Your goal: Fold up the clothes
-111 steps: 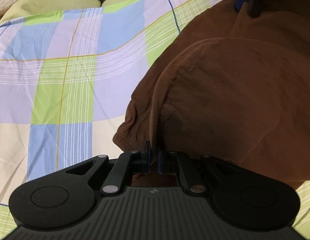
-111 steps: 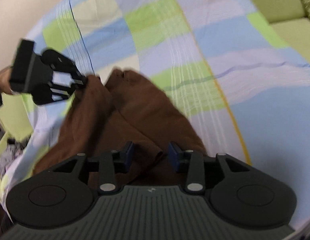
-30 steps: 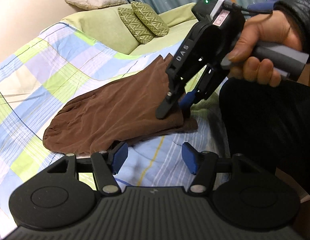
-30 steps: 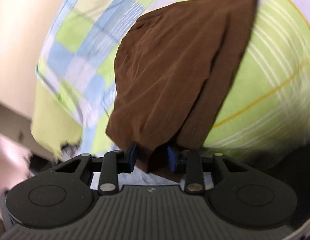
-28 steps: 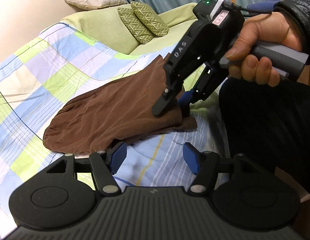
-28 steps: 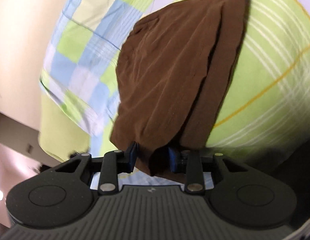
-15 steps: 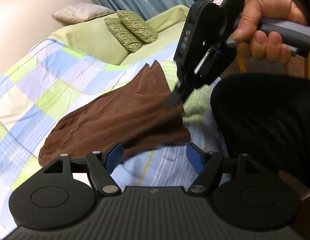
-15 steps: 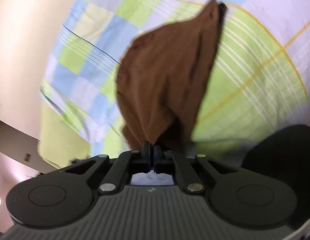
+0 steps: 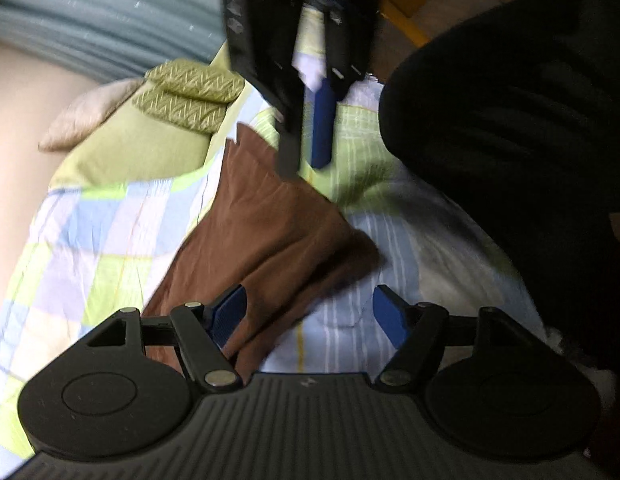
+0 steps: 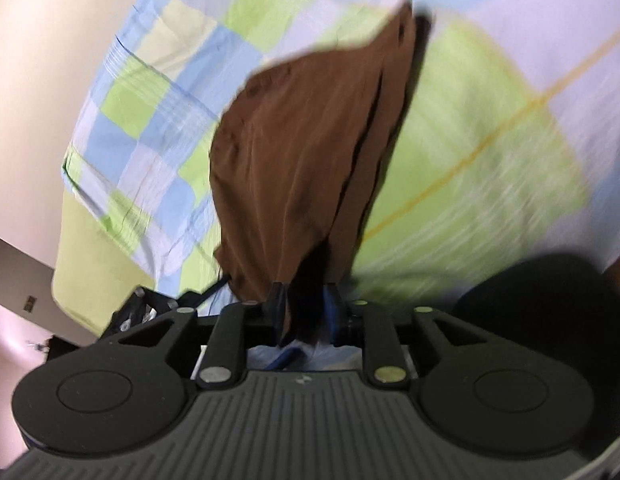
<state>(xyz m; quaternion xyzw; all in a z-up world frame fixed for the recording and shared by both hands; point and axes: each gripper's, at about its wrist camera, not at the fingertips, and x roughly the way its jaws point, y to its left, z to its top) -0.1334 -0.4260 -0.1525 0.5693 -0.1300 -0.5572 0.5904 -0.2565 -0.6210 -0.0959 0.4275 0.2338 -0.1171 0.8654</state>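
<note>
Right claw (image 10: 306,312) pinches the near corner of the brown garment (image 10: 302,152) spread on the checked bed (image 10: 469,120) — likely to fold it over; left claw (image 9: 308,314) hovers wide open, empty.

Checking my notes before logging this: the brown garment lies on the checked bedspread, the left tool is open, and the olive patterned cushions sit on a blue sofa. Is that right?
One detail is off. The olive patterned cushions rest on a light green sofa, not a blue one; the left wrist view shows it. The brown garment does lie on the checked bedspread, and the left tool is open.
</note>
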